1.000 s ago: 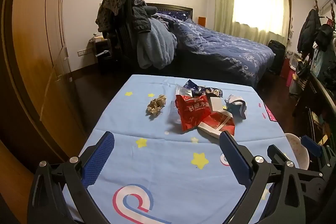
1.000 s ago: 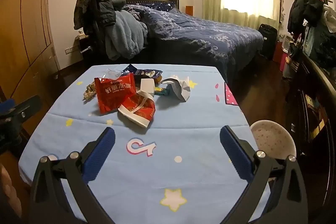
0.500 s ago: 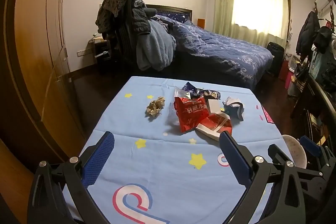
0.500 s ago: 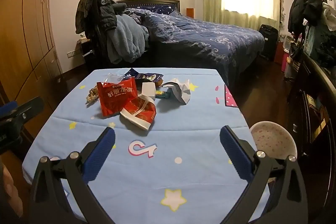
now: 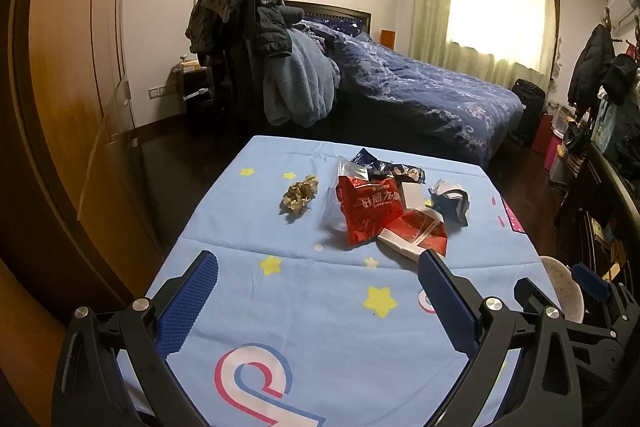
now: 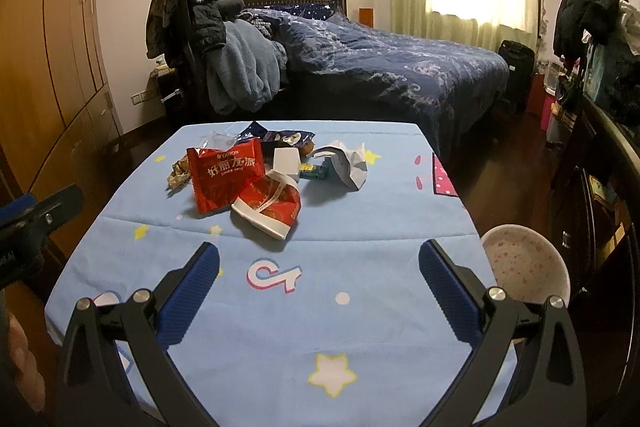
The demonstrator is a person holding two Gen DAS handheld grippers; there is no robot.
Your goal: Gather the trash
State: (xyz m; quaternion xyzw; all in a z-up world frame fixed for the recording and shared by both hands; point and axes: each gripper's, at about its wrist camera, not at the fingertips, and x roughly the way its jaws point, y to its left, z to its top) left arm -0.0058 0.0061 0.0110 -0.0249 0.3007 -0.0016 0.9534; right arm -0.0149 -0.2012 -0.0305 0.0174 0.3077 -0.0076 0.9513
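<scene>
Table point(image 5: 304, 311): one, covered in a light blue cloth with yellow stars and pink-blue logos.
Trash pile point(image 6: 264, 175): lies on the far half of the table, well apart from both grippers.
Red packs: two; a flat red pouch point(image 5: 370, 209) with white lettering, and a crushed red-and-white carton point(image 6: 268, 207) touching its near edge.
Other scraps: one white box point(image 6: 286, 161), one dark blue wrapper point(image 6: 280, 137), one crumpled white paper point(image 6: 348, 165), one brown crumpled wad point(image 5: 300, 193) lying apart on the left.
Hidden: a small green item under the box, too covered to identify.
Bowl point(image 6: 524, 263): one, speckled white, beside the table's right edge.
Left gripper point(image 5: 318, 279): jaws wide apart, holding nothing.
Right gripper point(image 6: 320, 269): jaws wide apart, holding nothing.
</scene>
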